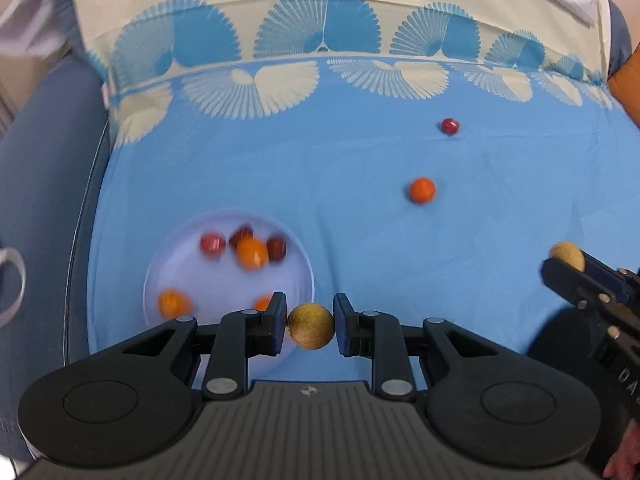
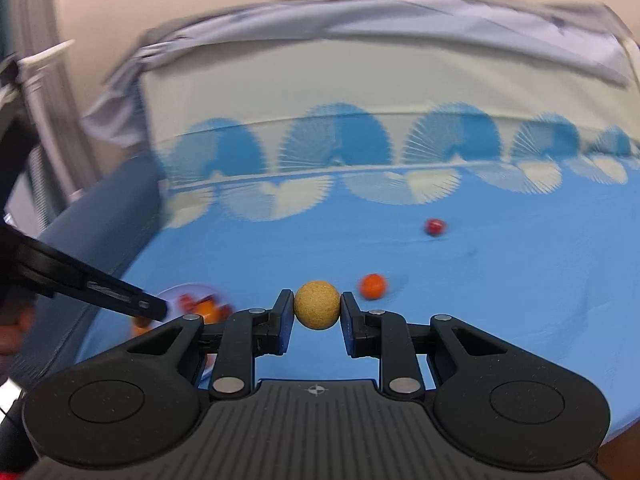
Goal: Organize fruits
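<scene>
You get bright, even light with soft shadows. Fisheye bends every edge. Motion blur smears the white round plate (image 1: 168, 256) lower left and the right view's upper background.

A blue cloth (image 1: 280, 168) carries a white plate (image 1: 172, 280), an orange fruit (image 1: 422, 190) and a red fruit (image 1: 449, 126).

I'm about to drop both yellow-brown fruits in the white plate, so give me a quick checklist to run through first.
1. Left gripper shut on its speckled yellow-brown round fruit: ok.
2. Right gripper shut on its own yellow-brown round fruit: ok.
3. Round white plate has bare space left among its red and orange fruits: ok.
4. Either gripper already over the plate: cannot tell.
5. All fruit collected: not ok; the small orange round fruit and the small dark red fruit lie on the blue cloth.
</scene>
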### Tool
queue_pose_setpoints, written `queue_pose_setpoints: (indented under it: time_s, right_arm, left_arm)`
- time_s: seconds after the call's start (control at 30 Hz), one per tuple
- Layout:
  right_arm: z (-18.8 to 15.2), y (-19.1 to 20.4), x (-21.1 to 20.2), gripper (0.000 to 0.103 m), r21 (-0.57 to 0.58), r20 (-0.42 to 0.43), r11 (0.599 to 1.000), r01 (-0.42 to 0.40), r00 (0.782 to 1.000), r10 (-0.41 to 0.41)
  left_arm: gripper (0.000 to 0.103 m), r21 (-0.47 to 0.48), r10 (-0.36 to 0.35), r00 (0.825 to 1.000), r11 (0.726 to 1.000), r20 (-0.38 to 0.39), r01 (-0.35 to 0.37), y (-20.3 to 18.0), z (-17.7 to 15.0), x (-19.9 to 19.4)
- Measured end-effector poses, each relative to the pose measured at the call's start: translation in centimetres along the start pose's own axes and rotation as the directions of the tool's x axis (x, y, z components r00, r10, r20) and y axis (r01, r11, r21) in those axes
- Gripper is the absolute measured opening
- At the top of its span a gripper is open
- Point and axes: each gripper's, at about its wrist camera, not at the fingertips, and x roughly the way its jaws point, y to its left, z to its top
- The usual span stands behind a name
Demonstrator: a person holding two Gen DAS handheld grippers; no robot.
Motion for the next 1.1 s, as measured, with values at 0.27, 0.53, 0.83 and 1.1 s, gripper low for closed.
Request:
queue_pose_setpoints:
  time_s: [0.27,0.53,0.83,1.1]
  right_arm:
    - [-2.1,5.6,-4.8,0.026,-0.122,0.008,0.992,-0.033,0.999,0.034]
    - [-2.4,7.5,-8.0,0.026,-0.174,0.068,0.985,-0.006,0.998,0.018]
    - [-2.9,7.7,-9.6,0.026,-0.187,0.097,0.982,0.025,0.995,-0.007]
    - [-3.2,8.2,-9.8,0.026,-0.210,0.101,0.978,0.013,0.995,0.008]
  left_arm:
    - [0.027,-0.022,-0.043,0.997,0.999,0.062,0.044,1.5,-5.2,-4.6]
    - [0.027,-0.031,-0.022,0.992,0.999,0.124,0.026,2.2,-7.9,-8.0]
    - [0.027,-0.044,-0.019,0.989,0.999,0.150,0.026,2.6,-9.4,-9.9]
    - [0.027,-0.052,-0.005,0.985,0.999,0.171,0.014,2.9,-9.8,-10.8]
